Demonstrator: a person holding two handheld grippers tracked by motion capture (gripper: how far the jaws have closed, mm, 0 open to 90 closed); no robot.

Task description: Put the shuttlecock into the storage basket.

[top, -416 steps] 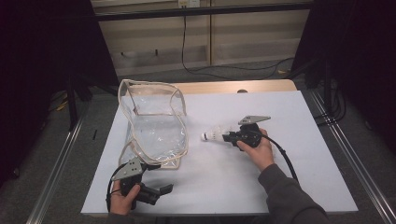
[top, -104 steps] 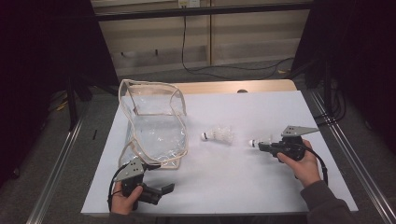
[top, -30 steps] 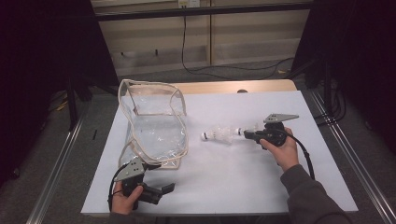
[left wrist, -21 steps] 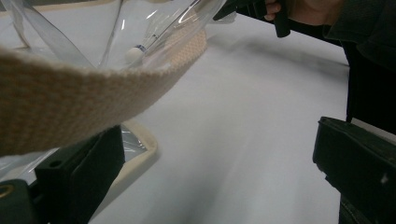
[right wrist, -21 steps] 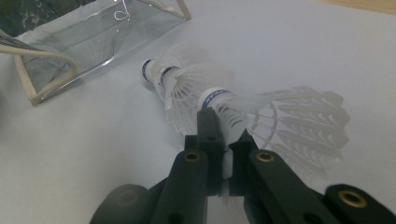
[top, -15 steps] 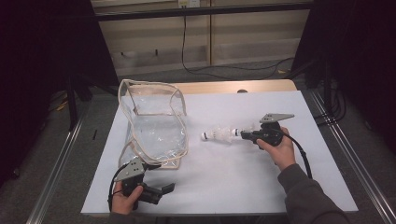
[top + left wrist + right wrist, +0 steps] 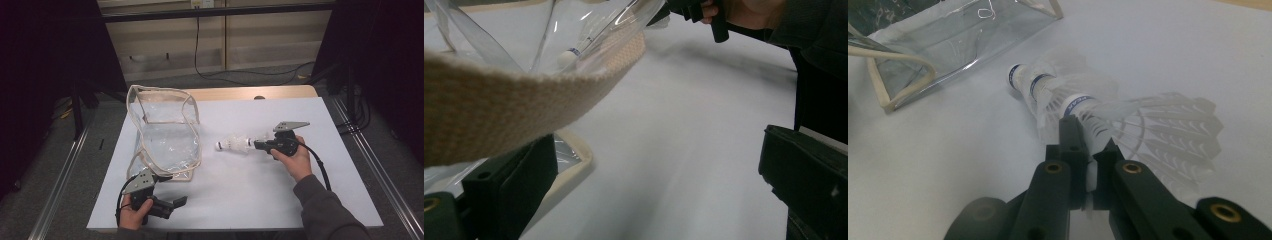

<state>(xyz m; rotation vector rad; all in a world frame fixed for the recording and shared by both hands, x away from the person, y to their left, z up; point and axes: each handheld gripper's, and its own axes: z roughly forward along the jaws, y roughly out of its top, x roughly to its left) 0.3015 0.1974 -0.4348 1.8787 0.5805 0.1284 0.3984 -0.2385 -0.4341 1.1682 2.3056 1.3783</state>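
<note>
High view, left gripper: I hold the left gripper (image 7: 172, 205) low at the near left edge of the white table (image 7: 240, 200), jaws standing wide with nothing between them, just in front of the bag.
High view, bag: one clear plastic bag (image 7: 165, 135) with beige webbing trim stands open on the table's left half.
High view, shuttlecocks: a white stack (image 7: 235, 145) lies mid-table, right of the bag and apart from it, cork ends pointing toward the bag; from here I cannot count them.
High view, right gripper: my right gripper (image 7: 260, 146) meets the stack's feather end, level with the table.
Left gripper view, jaws: two black jaws far apart at the bottom corners, bare table between them.
Left gripper view, trim: the bag's beige webbing strap (image 7: 499, 112) crosses close over the left jaw, and I cannot tell whether it touches; a shuttlecock (image 7: 569, 56) shows through the clear plastic.
Right gripper view, grip: jaws drawn narrow, pinched on the feather skirt of the nearest shuttlecock (image 7: 1088, 112).
Right gripper view, count: three shuttlecocks nested together, each with a blue band; one more feather skirt (image 7: 1173, 130) fans out to the right.
Right gripper view, bag: its near corner (image 7: 938, 50) lies at the upper left.
</note>
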